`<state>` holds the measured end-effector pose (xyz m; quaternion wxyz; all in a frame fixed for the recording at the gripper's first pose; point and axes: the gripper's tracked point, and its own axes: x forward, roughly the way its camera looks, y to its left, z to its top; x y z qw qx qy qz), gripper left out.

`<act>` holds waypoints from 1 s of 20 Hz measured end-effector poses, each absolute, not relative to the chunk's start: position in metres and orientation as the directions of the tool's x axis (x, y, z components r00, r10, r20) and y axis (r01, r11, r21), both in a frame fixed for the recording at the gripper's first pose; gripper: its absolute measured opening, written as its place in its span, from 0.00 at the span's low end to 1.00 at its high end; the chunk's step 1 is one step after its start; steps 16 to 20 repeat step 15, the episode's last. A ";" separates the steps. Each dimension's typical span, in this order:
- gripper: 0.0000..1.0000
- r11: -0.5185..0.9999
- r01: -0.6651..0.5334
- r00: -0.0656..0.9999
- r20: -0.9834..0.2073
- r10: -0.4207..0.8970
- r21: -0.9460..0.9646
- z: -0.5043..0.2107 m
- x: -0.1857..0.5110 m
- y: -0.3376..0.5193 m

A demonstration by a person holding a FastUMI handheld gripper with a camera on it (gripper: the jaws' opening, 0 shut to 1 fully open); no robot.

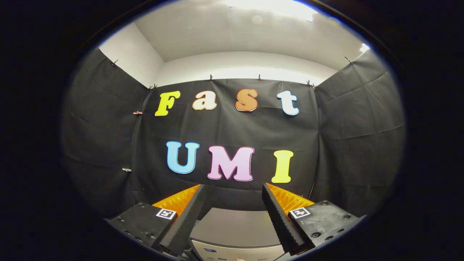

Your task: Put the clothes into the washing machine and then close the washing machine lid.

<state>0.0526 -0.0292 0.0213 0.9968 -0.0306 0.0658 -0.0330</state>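
My gripper [233,188] is held up level, facing the booth's black cloth wall, with its two fingers [186,214] spread wide apart and nothing between them. Below and between the fingers lies the grey top of the washing machine [235,226], its lid flat and shut as far as I can tell. A strip of the control panel [235,253] with small buttons runs along its near edge. No clothes are in sight.
Black cloth walls [232,127] close the booth on the left, the back and the right, just beyond the machine. White wall and ceiling [235,40] rise above the cloth.
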 end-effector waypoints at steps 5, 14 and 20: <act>0.98 0.996 0.059 0.989 -0.130 -0.066 -0.062 0.025 0.049 -0.028; 0.98 0.997 0.057 0.985 -0.160 -0.066 -0.060 0.016 0.049 -0.026; 0.98 0.996 0.057 0.985 -0.159 -0.066 -0.063 0.016 0.048 -0.026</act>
